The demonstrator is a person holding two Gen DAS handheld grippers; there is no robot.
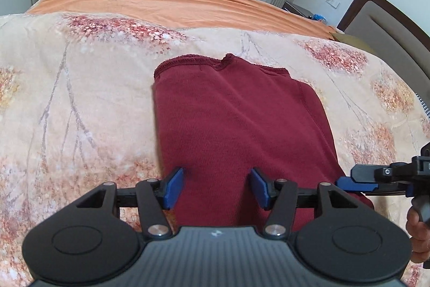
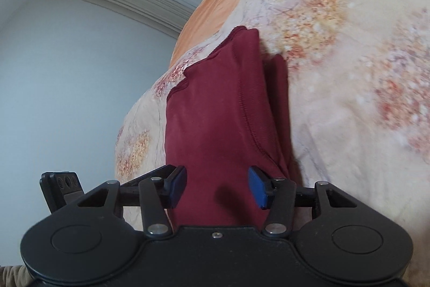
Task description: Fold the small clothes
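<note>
dark red ribbed knit garment [image 1: 236, 125] lying part-folded lengthwise on floral beige bed blanket [image 1: 80, 98] | left claw [image 1: 217, 188] wide open, empty | right claw [image 2: 217, 187] wide open, empty | crosswise fold likely left

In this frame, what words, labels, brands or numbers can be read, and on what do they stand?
None can be read.
Left tool body: one small pale mark on its top edge, too small to read.
Dark red garment: no tag or print showing.
Floral blanket: pattern only, no text.
Right tool: no lettering visible.
</note>
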